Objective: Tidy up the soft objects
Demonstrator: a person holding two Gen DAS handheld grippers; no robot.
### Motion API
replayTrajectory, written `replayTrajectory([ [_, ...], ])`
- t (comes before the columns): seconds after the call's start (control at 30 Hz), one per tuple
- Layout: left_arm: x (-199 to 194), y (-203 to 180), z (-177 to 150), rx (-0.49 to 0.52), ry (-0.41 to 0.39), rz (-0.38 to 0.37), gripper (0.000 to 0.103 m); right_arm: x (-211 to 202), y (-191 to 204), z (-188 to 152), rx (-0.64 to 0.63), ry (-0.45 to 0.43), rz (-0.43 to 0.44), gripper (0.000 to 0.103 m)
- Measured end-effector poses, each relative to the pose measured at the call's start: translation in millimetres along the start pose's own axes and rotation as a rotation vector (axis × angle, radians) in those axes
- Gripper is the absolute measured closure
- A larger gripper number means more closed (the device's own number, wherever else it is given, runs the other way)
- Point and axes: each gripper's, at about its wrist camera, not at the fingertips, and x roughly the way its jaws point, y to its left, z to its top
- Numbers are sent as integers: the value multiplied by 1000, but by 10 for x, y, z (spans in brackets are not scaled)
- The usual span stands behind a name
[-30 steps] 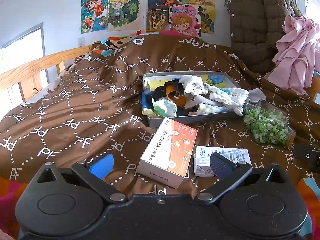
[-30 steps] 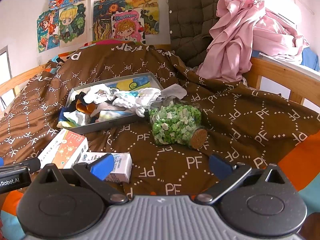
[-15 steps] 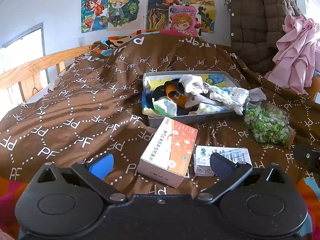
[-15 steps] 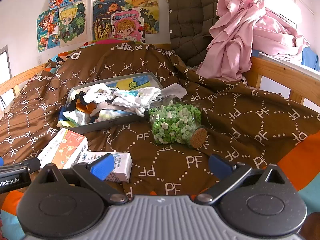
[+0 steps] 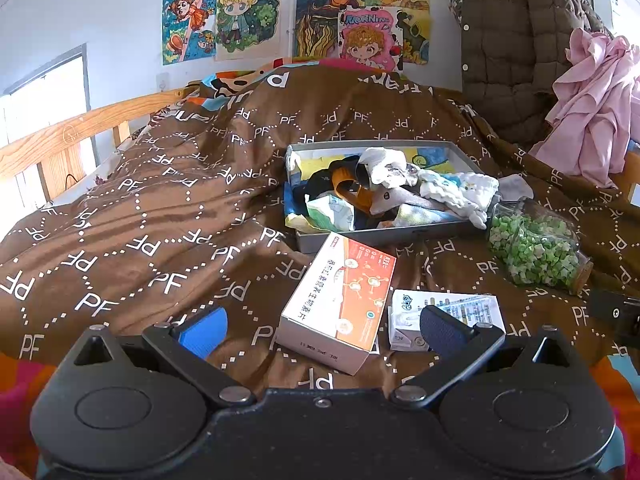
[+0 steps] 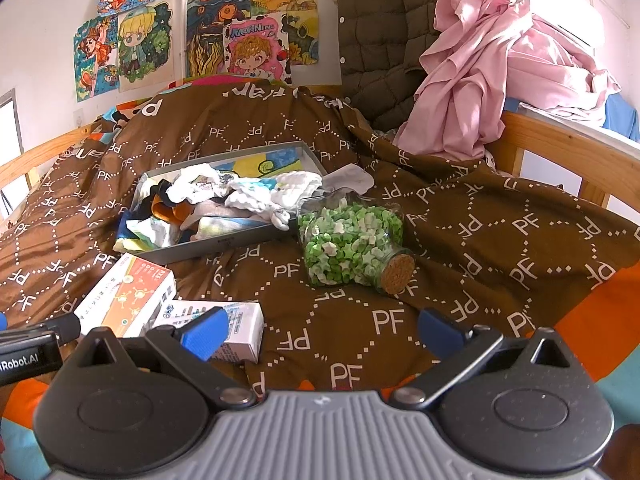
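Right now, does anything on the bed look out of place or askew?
Yes. The jar of green and white bits lies on its side on the bedspread, cork still in. In the tray, the cloths are a jumbled heap, and a white cloth spills over its rim toward the jar. Both grippers hang open, holding nothing.

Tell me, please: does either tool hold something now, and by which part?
Nothing is held. The left tool and right tool are both open and empty above the bedcover.

No visible change; scene apparently static.
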Motion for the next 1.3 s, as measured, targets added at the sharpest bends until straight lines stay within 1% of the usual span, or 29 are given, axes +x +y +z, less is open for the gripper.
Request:
replayTrajectory([
  [0.77, 6, -3, 12, 1, 4, -2, 1, 0, 5, 13, 0, 3, -1, 0],
  [0.87, -18, 1, -1, -6, 9, -34, 1, 0, 5, 16, 0, 2, 0, 0],
  [0.93, -38, 0, -21, -5, 4, -40, 1, 0, 5, 18, 0, 3, 1, 0],
  [1.03, -25, 11, -24, -7, 33, -44, 1, 4, 7, 2, -1, 4, 0, 0],
  [1.13, 6, 26, 0, -10, 57, -26, 1, 4, 8, 2, -1, 5, 0, 0],
  [1.3, 20, 35, 25, -11, 77, -19, 1, 6, 9, 4, -1, 5, 0, 0],
])
